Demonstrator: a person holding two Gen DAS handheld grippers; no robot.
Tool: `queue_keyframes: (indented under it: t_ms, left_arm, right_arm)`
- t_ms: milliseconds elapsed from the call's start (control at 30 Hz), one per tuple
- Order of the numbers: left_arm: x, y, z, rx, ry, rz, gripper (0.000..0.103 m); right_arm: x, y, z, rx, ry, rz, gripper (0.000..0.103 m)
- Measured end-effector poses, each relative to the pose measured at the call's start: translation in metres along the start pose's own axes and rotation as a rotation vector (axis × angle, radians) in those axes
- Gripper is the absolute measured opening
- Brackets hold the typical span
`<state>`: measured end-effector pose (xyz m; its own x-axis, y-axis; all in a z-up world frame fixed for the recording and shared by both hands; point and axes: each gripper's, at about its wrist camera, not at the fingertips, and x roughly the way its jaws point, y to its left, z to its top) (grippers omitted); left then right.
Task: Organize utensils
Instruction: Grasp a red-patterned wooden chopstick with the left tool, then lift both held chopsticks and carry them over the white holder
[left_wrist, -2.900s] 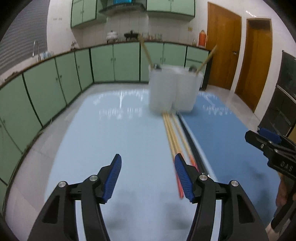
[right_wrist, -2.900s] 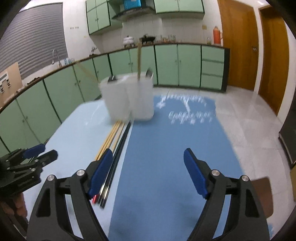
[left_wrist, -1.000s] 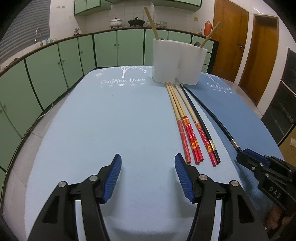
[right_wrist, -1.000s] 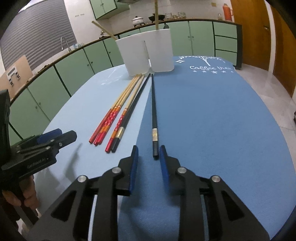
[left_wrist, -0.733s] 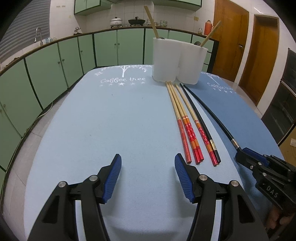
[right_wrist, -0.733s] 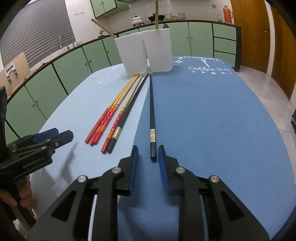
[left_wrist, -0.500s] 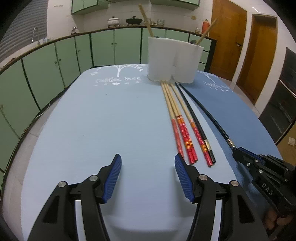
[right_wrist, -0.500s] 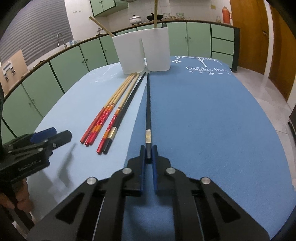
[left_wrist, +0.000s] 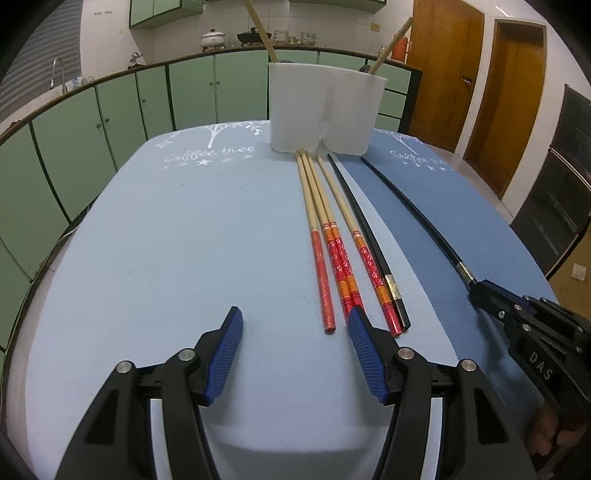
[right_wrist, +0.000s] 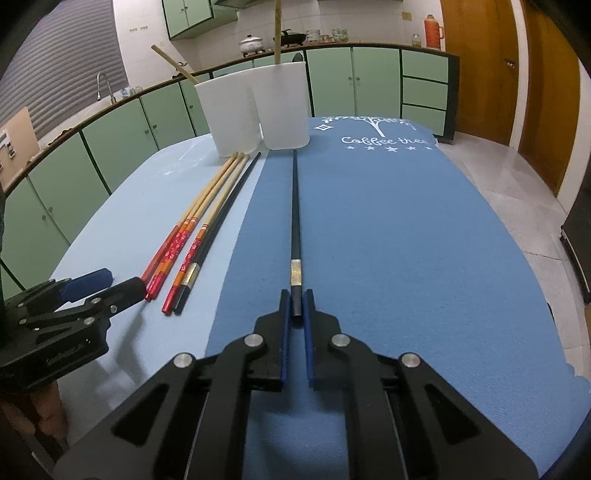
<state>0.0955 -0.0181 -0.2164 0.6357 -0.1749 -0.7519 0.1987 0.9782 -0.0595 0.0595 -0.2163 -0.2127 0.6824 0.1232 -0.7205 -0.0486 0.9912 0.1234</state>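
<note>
Long black chopstick (right_wrist: 295, 206), lying on the blue mat (right_wrist: 388, 240), pinched at its near end by the right gripper (right_wrist: 296, 310); left gripper (left_wrist: 293, 345) spread, empty. Five chopsticks (left_wrist: 332, 236) await the white holder (left_wrist: 325, 107), which already holds two.

Dim, even indoor light, greenish cast; soft shadows under the fingers (left_wrist: 229, 347); sharp focus; fisheye bends cabinets (left_wrist: 110, 122), corners black.

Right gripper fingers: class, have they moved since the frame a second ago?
Yes. The right gripper fingers have just been closing inward and now clamp the near end of the lone black chopstick on the dark blue mat.
</note>
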Motion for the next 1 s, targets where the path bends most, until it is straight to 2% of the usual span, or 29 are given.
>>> queue_keyframes:
  t_ms: [233,500,667,733,800,1000]
  left_arm:
    - [-0.001,0.006,0.000,-0.037,-0.003,-0.003,0.058]
    - [0.003,0.001,0.001,-0.012,0.006,0.019,0.058]
    - [0.003,-0.002,0.002,-0.020,-0.002,0.024,0.038]
    - [0.003,-0.003,0.002,-0.017,-0.005,0.018,0.020]
    - [0.003,-0.008,0.002,-0.002,-0.005,0.006,0.007]
    - [0.002,-0.014,0.001,0.023,-0.009,0.008,0.006]
  right_arm:
    - [-0.001,0.000,-0.001,0.004,0.001,0.002,0.006]
    - [-0.001,0.000,-0.001,0.000,0.002,-0.001,0.006]
    - [0.000,-0.001,-0.001,0.002,0.005,0.002,0.007]
    - [0.001,-0.002,-0.001,0.010,0.006,0.010,0.007]
    - [0.001,-0.004,0.000,0.019,0.008,0.018,0.007]
    - [0.002,-0.005,0.000,0.023,0.011,0.027,0.006]
